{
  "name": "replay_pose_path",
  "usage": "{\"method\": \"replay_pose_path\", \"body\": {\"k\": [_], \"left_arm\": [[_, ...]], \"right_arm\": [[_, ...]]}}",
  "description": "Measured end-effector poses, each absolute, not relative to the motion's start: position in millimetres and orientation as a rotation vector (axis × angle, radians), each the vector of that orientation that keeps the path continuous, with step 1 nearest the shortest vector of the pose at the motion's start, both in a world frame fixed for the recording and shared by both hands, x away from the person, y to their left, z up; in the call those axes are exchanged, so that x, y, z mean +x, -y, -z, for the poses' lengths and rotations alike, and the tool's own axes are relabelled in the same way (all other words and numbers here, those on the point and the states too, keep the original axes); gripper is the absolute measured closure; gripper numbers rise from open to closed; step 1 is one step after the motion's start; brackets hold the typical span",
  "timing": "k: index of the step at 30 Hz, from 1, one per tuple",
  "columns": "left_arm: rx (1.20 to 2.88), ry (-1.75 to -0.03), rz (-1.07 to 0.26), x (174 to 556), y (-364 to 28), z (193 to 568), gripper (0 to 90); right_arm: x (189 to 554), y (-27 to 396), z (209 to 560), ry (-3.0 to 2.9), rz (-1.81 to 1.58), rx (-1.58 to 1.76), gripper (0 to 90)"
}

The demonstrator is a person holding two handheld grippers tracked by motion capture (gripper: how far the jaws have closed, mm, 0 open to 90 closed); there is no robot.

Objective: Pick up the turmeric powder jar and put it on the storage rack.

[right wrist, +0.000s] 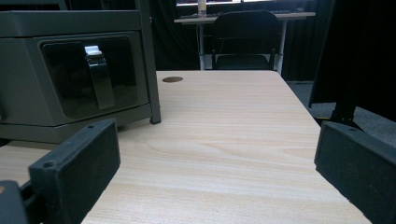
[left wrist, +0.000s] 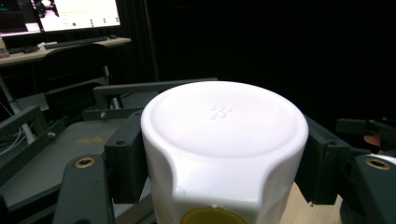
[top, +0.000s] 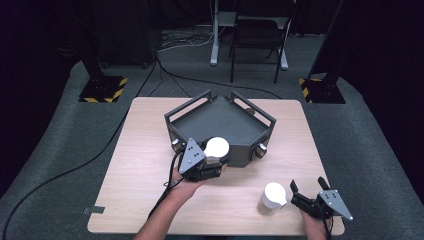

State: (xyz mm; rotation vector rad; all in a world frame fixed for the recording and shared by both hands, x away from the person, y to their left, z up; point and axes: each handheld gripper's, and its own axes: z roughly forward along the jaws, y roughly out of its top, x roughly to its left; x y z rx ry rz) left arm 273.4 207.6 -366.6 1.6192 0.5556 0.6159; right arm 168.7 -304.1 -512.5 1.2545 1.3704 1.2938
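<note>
My left gripper (top: 216,154) is shut on a white round-topped container (top: 217,147), held just above the front edge of the dark grey angular tray (top: 200,120). In the left gripper view the container (left wrist: 224,126) sits between both black jaws of this gripper (left wrist: 224,158), with a yellow spot low on its front. A second white container (top: 272,198) stands upright on the table near the front right. My right gripper (top: 307,185) rests just right of it, open and empty. In the right gripper view this gripper (right wrist: 219,177) has its jaws spread wide over bare wood.
The tray has raised rails and knobs (top: 261,150) on its front faces; its glossy side panel (right wrist: 88,74) shows at the left of the right gripper view. The wooden table (top: 150,170) has a small round hole (right wrist: 172,79). A chair (top: 257,37) stands beyond the table.
</note>
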Motion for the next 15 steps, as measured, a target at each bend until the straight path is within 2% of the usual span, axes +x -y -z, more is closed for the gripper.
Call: {"method": "replay_pose_path", "body": {"k": [15], "left_arm": [[1.549, -0.634, -0.668, 293.8, -194.5, 349.6, 30.8]], "right_arm": [[167.8, 307.2, 512.6, -1.381, -1.312, 1.252, 0.0]]}}
